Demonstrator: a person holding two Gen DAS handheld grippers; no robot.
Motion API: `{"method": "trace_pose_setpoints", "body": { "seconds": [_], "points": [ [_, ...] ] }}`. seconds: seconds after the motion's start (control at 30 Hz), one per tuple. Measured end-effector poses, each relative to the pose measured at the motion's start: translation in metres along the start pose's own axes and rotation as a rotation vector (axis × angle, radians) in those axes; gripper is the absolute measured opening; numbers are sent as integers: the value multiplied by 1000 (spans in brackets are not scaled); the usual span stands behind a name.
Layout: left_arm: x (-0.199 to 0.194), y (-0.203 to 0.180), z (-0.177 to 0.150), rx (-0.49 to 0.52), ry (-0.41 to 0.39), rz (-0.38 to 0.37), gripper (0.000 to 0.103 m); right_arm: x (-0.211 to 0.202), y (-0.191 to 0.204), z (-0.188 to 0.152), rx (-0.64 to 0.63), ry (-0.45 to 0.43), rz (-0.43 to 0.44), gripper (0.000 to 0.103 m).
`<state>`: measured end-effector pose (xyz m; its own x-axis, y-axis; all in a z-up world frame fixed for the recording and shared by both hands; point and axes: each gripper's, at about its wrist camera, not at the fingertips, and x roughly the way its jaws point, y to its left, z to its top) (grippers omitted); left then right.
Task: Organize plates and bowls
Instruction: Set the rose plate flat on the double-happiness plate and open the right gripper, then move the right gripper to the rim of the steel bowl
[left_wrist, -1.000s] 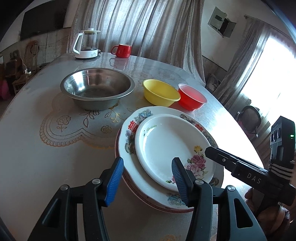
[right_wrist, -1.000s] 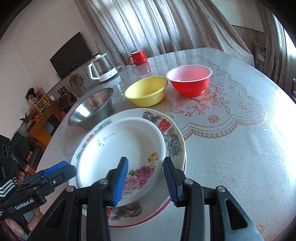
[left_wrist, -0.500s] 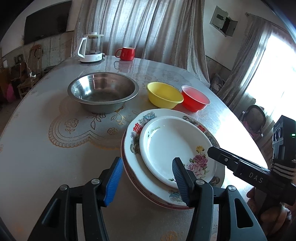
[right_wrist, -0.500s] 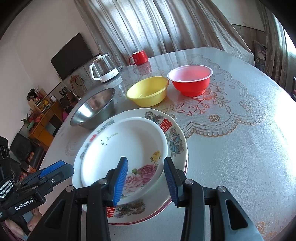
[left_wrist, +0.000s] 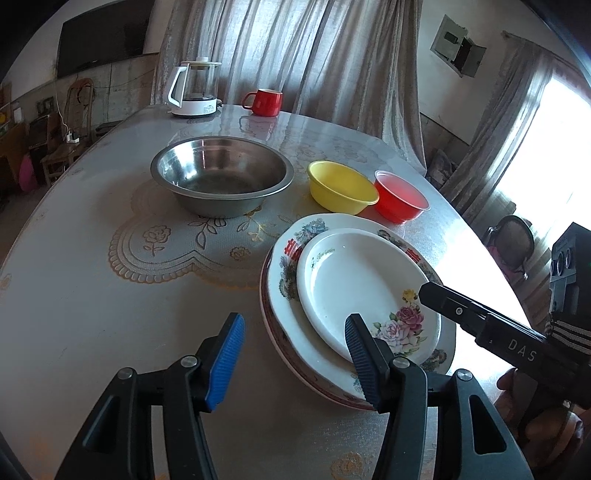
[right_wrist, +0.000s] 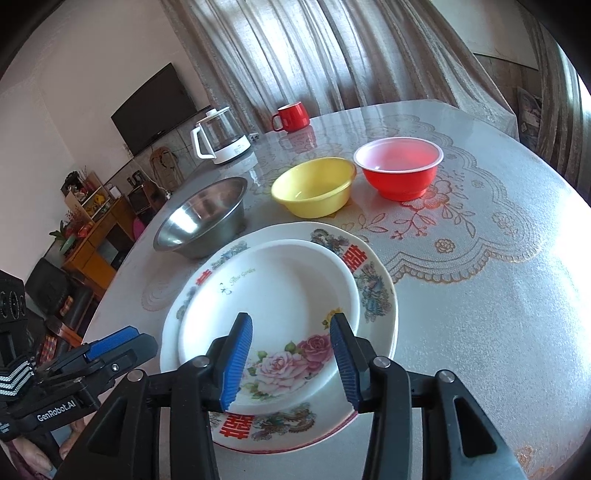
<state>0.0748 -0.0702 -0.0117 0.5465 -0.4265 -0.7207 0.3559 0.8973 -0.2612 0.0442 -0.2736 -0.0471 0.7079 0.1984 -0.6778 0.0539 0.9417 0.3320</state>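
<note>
A small white plate with a rose print (left_wrist: 354, 284) (right_wrist: 280, 295) lies on a larger floral-rimmed plate (left_wrist: 286, 266) (right_wrist: 373, 291), which rests on a red-edged plate. Behind the stack stand a steel bowl (left_wrist: 221, 177) (right_wrist: 203, 218), a yellow bowl (left_wrist: 341, 186) (right_wrist: 314, 184) and a red bowl (left_wrist: 400, 199) (right_wrist: 399, 166). My left gripper (left_wrist: 293, 354) hangs open over the stack's near left edge, gripping nothing. My right gripper (right_wrist: 291, 363) hovers over the small plate's near rim; its jaws are opening and the pads touch nothing. Each gripper shows in the other's view (left_wrist: 480, 321) (right_wrist: 110, 350).
A glass kettle with a white handle (left_wrist: 194, 90) (right_wrist: 219, 140) and a red mug (left_wrist: 264, 101) (right_wrist: 291, 116) stand at the far side of the round table (left_wrist: 92, 295). Curtains hang behind it. Chairs and furniture stand around the table.
The right gripper's jaws have widened a little over the small plate. The left jaws have spread very slightly. Both hands have stayed almost in place.
</note>
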Motion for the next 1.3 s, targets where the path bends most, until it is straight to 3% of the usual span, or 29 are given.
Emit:
{"method": "trace_pose_setpoints", "body": {
  "seconds": [0.2, 0.67, 1.3],
  "points": [
    [-2, 13, 1, -17, -14, 101, 58, 5, 14, 4, -28, 9, 39, 45],
    [-6, 51, 2, -99, -27, 190, 58, 22, 34, 12, -53, 53, 100, 48],
    [-1, 71, 12, -128, -21, 209, 58, 56, 50, 34, -76, 102, 146, 48]
  ]
}}
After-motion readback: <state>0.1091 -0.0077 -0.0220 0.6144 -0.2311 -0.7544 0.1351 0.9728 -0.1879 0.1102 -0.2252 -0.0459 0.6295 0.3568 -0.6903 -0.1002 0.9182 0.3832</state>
